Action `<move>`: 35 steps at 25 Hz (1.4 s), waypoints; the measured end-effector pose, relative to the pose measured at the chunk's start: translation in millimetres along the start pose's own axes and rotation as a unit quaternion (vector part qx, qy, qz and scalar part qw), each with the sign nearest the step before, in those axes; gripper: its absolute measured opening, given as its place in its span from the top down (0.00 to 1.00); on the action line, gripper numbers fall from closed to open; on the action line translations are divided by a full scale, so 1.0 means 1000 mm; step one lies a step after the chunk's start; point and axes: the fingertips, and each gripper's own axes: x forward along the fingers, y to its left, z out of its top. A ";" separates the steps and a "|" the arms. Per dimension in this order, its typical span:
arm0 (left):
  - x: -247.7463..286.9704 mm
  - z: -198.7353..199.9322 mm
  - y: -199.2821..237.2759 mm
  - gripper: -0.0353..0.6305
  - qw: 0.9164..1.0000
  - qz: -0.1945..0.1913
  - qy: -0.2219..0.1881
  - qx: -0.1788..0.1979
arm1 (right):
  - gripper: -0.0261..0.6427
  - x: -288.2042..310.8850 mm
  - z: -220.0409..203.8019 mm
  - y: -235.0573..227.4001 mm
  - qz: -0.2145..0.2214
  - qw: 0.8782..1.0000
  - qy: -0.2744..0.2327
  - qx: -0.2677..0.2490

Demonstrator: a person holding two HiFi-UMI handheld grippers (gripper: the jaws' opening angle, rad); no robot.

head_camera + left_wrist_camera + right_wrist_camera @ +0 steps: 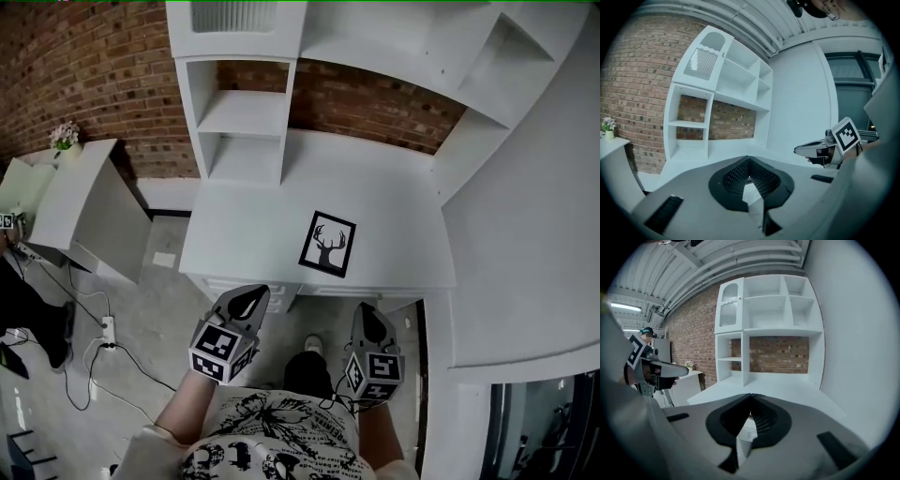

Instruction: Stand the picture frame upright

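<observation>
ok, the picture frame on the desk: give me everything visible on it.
The picture frame is a rectangle with a thin black border around a white print of a black antlered stag head. It lies flat, face up and slightly skewed, near the front edge of the white desk. Only the desk touches it. Its material can't be told.

One picture frame point(328, 244); two tongs: left tongs point(260, 290), right tongs point(364, 308); one desk point(244, 234).

Even, cool indoor light; fisheye-bent edges; gripper views vignetted.
</observation>
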 end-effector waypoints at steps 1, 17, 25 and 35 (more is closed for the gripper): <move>0.010 0.000 0.003 0.94 1.000 0.007 0.002 0.000 | 0.96 0.010 0.001 -0.007 0.004 1.000 0.002 0.000; 0.164 0.043 0.025 0.94 0.991 0.126 0.024 -0.031 | 0.95 0.186 0.040 -0.109 0.162 0.984 0.070 -0.039; 0.205 0.024 0.036 0.94 0.990 0.123 0.036 -0.059 | 0.95 0.230 -0.009 -0.123 0.175 0.974 0.141 -0.033; 0.221 -0.005 0.055 0.94 0.995 0.079 0.045 -0.049 | 0.83 0.262 -0.085 -0.102 0.160 0.960 0.229 0.000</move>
